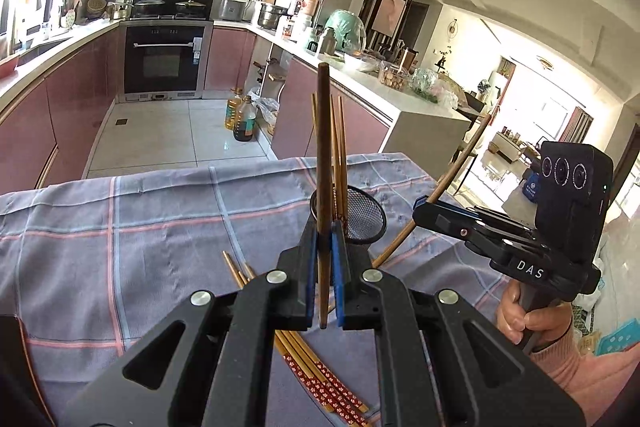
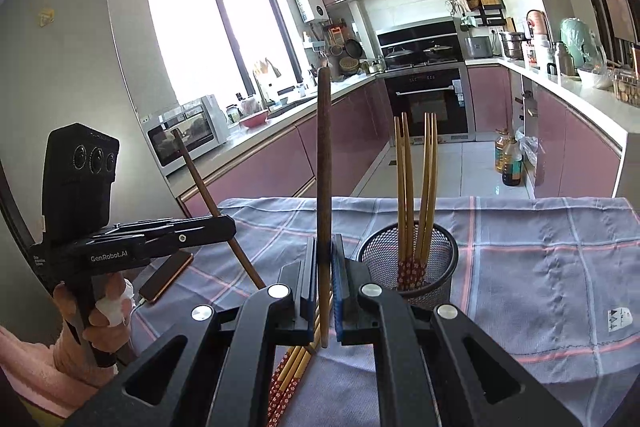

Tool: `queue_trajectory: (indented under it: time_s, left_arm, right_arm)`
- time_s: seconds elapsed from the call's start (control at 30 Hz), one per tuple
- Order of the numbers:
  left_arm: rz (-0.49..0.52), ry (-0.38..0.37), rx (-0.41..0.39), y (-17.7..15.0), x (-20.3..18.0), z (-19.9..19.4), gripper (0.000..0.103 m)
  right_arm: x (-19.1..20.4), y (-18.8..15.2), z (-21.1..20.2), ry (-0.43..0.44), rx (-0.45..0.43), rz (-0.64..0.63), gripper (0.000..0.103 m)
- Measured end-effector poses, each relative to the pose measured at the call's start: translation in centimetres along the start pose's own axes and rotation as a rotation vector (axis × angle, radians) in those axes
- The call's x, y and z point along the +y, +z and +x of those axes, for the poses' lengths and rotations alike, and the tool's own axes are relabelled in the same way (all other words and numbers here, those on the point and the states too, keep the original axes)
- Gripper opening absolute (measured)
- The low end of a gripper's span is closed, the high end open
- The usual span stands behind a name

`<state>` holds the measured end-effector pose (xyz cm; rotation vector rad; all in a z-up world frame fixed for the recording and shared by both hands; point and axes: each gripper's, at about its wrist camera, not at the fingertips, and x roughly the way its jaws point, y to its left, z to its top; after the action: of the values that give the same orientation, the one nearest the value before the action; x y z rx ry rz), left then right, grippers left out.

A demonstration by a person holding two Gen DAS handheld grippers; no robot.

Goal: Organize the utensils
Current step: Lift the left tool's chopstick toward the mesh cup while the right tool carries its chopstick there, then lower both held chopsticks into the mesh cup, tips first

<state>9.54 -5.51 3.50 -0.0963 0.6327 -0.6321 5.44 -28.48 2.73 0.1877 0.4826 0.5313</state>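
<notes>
a dark brown chopstick [image 1: 324, 187] stands nearly upright, clamped between the blue pads of the left gripper [image 1: 324, 259], its lower tip poking out just below the pads; a second dark brown chopstick [image 2: 324, 187] is pinched the same way in the right gripper [image 2: 325, 267], also close to upright; both pairs of jaws are narrow, closed on their sticks; just beyond the left gripper sits a black mesh holder [image 1: 366, 215] on the cloth, with several light bamboo chopsticks [image 2: 416, 187] standing in it, their red flowered ends down in the basket; more red-ended bamboo chopsticks [image 1: 320, 375] lie loose on the cloth below the grippers, near the holder but apart from it; the checked grey-blue tablecloth [image 1: 140, 247] with pink and white lines covers the table; a phone [image 2: 166, 277] lies on the cloth near the left hand [image 2: 100, 319], which has white tape on a finger; the right hand [image 1: 528, 315] shows a pink sleeve; behind is a kitchen with pink cabinets and a black oven [image 1: 166, 61].
</notes>
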Motion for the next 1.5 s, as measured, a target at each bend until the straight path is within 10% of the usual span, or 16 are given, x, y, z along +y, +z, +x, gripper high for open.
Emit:
queue_trajectory:
  time_s: [0.73,1.5]
  left_arm:
    - [0.089,-0.042,-0.123,7.4,-4.8,0.8,0.008]
    - [0.085,0.017,-0.070,8.6,-4.9,4.2,0.008]
  right_arm:
    - [-1.4,5.9,-2.3,-0.060,-0.122,-0.067,0.006]
    - [-3.7,6.3,0.6,-0.103,-0.083,-0.062,0.006]
